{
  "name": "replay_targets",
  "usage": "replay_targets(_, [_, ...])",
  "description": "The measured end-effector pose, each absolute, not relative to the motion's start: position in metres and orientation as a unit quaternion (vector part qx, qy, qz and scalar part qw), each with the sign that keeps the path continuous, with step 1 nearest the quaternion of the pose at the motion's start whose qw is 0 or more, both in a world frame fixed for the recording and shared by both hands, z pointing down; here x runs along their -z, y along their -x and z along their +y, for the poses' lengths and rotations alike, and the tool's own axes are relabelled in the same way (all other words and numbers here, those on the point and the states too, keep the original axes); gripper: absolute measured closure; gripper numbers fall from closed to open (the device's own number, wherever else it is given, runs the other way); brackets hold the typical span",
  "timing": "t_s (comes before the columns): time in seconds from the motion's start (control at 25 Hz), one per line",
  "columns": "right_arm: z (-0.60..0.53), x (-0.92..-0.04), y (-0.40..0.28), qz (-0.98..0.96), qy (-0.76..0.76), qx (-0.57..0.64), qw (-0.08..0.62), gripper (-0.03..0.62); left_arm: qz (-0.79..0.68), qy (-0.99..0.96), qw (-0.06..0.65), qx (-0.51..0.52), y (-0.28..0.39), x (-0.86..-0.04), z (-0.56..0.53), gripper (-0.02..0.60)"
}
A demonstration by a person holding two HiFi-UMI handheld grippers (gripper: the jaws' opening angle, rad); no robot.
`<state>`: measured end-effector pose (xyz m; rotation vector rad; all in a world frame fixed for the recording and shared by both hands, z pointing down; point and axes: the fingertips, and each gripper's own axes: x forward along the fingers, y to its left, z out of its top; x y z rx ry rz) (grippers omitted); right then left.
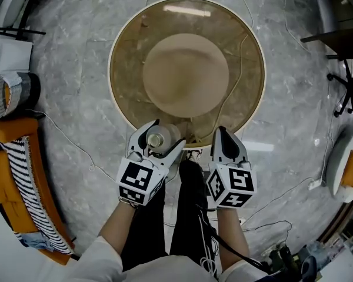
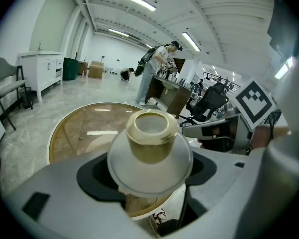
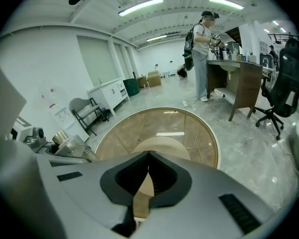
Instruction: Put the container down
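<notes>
The container (image 1: pixel 156 140) is a clear plastic jar with a gold open neck. My left gripper (image 1: pixel 163 140) is shut on it, its jaws wide around the jar's body, just over the near rim of the round glass table (image 1: pixel 125 51). In the left gripper view the container (image 2: pixel 149 148) points its mouth at the camera, with the table (image 2: pixel 77 128) beyond it. My right gripper (image 1: pixel 222 135) hangs beside it to the right, shut with nothing between its jaws (image 3: pixel 148 154). From the right gripper view the container (image 3: pixel 72 146) shows at the left.
The table has a brown round base (image 1: pixel 185 72) under the glass and a thin cable (image 1: pixel 238 69) across it. An orange sofa (image 1: pixel 15 157) with a striped cushion stands left. Cables run over the marble floor (image 1: pixel 65 93). A person (image 3: pixel 202 54) stands at a far desk.
</notes>
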<state>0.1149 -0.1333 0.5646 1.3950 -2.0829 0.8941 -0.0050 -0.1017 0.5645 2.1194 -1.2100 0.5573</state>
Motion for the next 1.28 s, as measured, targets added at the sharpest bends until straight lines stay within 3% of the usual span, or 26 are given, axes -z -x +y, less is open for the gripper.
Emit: replay_targets(1.28, [-0.136,-0.644,-0.127,-0.732,-0.505,-0.37,0.271,0.571,-0.384,-0.813,0.298,-0.32,-0.021,-0.682,-0.161,0.244])
